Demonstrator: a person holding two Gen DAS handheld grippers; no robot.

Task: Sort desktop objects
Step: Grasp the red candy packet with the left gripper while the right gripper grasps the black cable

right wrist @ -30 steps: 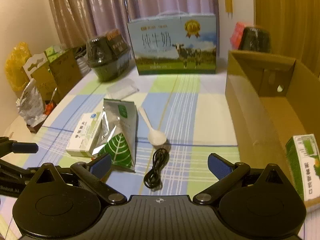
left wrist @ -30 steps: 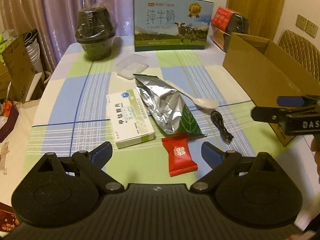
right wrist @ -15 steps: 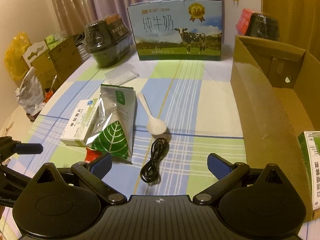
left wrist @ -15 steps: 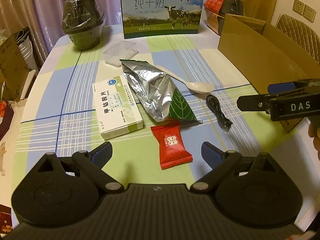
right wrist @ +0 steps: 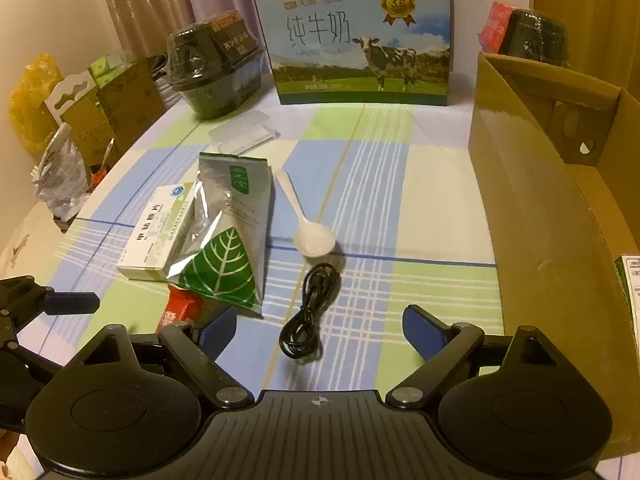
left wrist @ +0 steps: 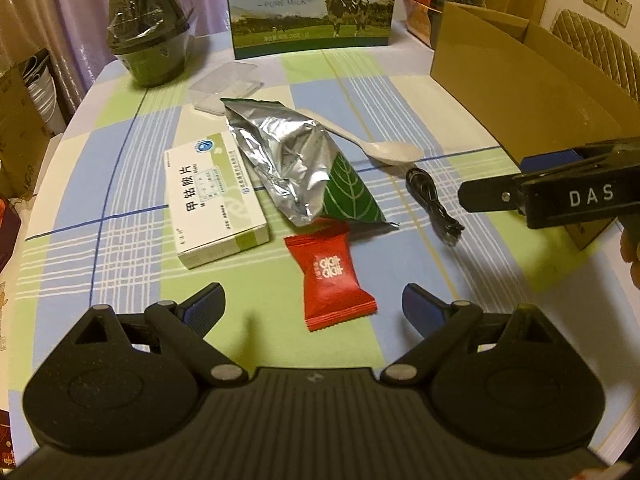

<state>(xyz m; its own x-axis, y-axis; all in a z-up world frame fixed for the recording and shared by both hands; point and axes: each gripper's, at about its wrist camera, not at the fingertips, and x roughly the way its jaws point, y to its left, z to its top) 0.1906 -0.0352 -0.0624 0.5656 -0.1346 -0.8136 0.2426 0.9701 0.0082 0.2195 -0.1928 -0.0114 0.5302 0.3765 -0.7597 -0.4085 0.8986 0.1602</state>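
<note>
Claws both gape wide, holding nothing: my left claw [left wrist: 312, 304] hovers over the red candy packet [left wrist: 329, 276], my right claw [right wrist: 320, 326] over the black cable [right wrist: 310, 316] on the worktop [right wrist: 400, 200].

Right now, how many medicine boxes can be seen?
2. One white medicine box lies on the tablecloth, left of the foil pouch. A second box lies inside the cardboard carton; more may be hidden there.

Red candy packet [left wrist: 331, 276] on checked tablecloth [left wrist: 120, 184] between spread, empty jaws.
</note>
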